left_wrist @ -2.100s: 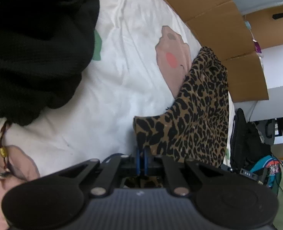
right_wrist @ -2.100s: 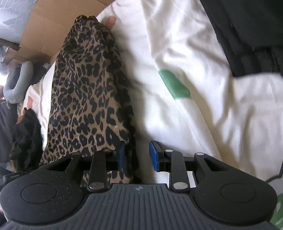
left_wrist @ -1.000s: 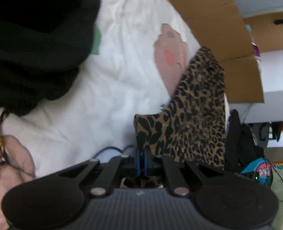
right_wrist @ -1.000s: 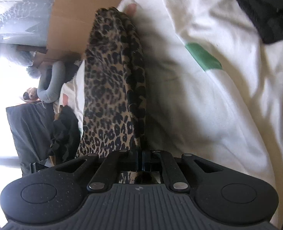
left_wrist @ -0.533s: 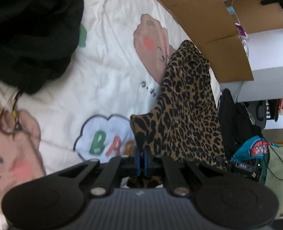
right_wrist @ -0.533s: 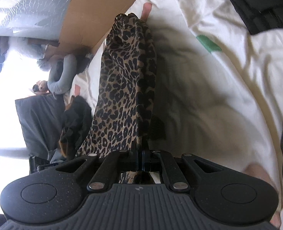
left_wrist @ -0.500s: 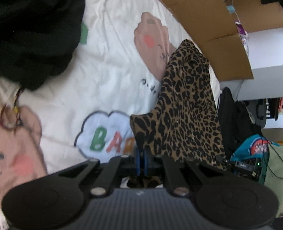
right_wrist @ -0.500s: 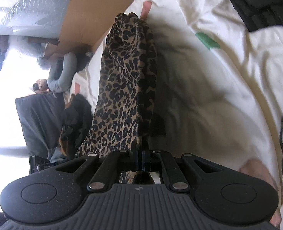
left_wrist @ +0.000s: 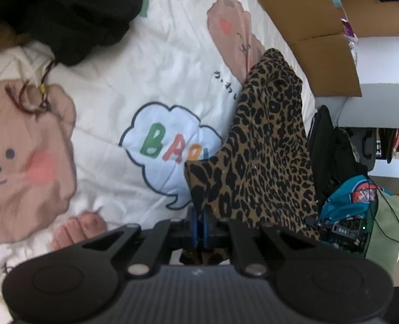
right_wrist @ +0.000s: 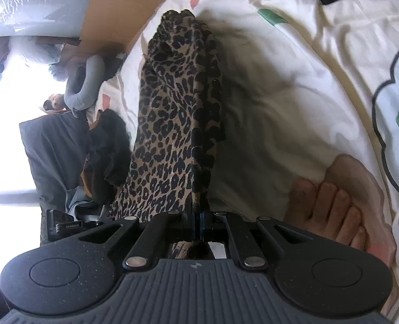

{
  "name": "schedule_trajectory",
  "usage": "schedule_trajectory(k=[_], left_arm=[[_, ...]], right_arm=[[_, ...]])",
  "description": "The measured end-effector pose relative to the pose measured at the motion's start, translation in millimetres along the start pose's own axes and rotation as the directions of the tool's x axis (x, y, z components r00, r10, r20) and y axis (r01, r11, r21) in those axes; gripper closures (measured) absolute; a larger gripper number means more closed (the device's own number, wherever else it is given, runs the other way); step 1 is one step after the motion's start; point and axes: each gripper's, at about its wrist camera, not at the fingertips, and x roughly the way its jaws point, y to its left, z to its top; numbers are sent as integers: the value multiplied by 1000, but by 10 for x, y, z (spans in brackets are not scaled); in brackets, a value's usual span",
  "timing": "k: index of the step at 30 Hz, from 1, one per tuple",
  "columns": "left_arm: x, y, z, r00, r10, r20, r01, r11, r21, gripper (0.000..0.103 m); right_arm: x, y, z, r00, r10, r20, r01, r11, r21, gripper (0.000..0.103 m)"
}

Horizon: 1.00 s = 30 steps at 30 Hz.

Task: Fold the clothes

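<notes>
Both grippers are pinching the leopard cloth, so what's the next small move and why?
Probably lift and spread both grippers apart. The left gripper and right gripper are each shut on an edge of the leopard cloth, which hangs bunched toward the bedsheet; spreading should flatten it for folding.

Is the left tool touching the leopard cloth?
Touching. The left wrist view shows the left tool shut on a corner of the leopard cloth.

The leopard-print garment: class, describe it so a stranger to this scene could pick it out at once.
Start with the white cartoon-printed bedsheet covering the bed. Above it, near the cardboard, hangs the leopard-print garment, pinched by the left gripper and right gripper. Unlike the plain black clothing nearby, it is tan with black spots.
</notes>
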Motion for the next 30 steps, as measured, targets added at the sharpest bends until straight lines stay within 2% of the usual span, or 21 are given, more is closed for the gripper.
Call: schedule_trajectory(k=[5, 10, 15, 20, 25, 30], left_arm=[[-57, 7, -82, 1000, -24, -17, 24, 1000, 5, 99], [36, 78, -98, 999, -32, -39, 32, 999, -4, 99], [164, 208, 0, 997, -66, 37, 67, 997, -37, 99], [195, 230, -3, 994, -86, 64, 90, 994, -65, 99], [89, 104, 124, 987, -124, 104, 130, 991, -46, 99], [-31, -124, 325, 977, -149, 153, 149, 989, 13, 99]], right_arm=[[-63, 28, -41, 999, 15, -49, -15, 1000, -9, 102], [-53, -83, -83, 999, -1, -45, 1, 1000, 11, 102], [38, -140, -38, 1000, 5, -5, -5, 1000, 6, 102], [129, -241, 5, 1000, 14, 23, -15, 999, 42, 102], [89, -192, 70, 997, 51, 64, -54, 998, 40, 102], [33, -126, 166, 990, 85, 113, -89, 995, 36, 102]])
